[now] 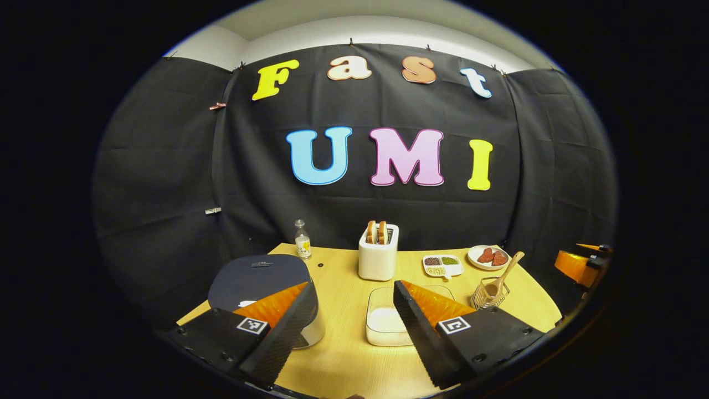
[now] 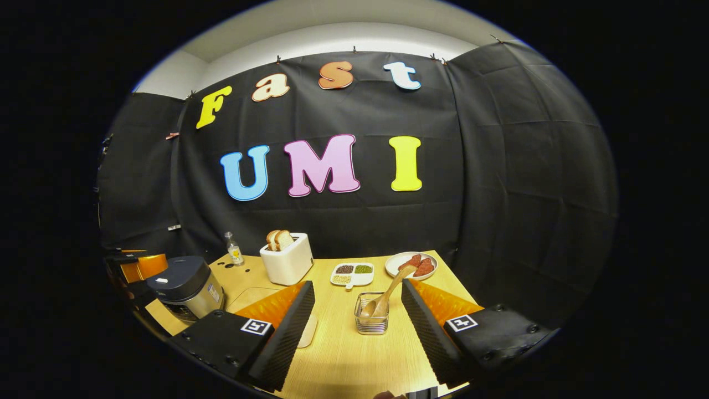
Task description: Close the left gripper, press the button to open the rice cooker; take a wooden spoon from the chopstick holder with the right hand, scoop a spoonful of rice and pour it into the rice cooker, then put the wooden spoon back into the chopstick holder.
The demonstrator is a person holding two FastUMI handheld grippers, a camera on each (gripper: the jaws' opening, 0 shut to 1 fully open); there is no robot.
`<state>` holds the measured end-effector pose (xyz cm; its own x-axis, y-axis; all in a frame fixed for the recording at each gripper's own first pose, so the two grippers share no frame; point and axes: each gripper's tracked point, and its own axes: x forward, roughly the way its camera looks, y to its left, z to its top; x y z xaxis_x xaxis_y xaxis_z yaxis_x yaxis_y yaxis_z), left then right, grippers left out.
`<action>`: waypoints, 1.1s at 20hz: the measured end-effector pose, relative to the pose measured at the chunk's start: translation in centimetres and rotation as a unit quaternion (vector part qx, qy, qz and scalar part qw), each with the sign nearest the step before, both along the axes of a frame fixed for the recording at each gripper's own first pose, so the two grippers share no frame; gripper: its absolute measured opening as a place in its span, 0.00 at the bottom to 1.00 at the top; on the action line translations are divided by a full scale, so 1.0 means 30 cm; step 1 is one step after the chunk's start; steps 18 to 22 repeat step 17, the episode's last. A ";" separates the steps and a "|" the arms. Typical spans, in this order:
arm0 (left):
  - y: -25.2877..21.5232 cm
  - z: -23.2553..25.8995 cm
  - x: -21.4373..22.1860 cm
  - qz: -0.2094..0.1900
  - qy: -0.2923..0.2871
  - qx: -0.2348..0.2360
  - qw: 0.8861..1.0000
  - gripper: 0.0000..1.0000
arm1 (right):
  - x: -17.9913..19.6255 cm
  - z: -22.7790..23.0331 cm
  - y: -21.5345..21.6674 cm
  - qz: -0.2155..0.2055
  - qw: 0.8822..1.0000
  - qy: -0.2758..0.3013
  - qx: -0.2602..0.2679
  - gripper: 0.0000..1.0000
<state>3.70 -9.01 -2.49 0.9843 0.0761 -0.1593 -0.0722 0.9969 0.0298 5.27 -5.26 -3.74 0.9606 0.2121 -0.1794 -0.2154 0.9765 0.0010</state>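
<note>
Both grippers, left (image 1: 348,327) and right (image 2: 357,327), hover with fingers spread, holding nothing. The lidded rice cooker (image 1: 260,288) sits at the table's (image 1: 343,366) left edge, rice dish (image 1: 385,321) beside it. The right gripper view shows the wooden spoon (image 2: 385,296) leaning in its holder (image 2: 371,321).

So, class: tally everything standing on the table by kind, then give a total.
Appliances: 2, rice cooker, toaster
Bottle: 1
Dishes: 3, rice dish, divided tray, plate
Chopstick holder with wooden spoon: 1
Total: 7
</note>
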 end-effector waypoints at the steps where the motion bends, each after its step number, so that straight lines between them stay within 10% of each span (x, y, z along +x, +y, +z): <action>1: -0.001 0.000 -0.004 -0.001 0.001 0.000 1.000 0.96 | -0.004 0.001 0.000 -0.001 1.000 0.000 0.001 0.98; 22: -0.042 0.011 -0.033 -0.004 -0.007 -0.006 1.000 0.96 | -0.004 -0.011 0.006 -0.002 1.000 0.008 -0.006 0.99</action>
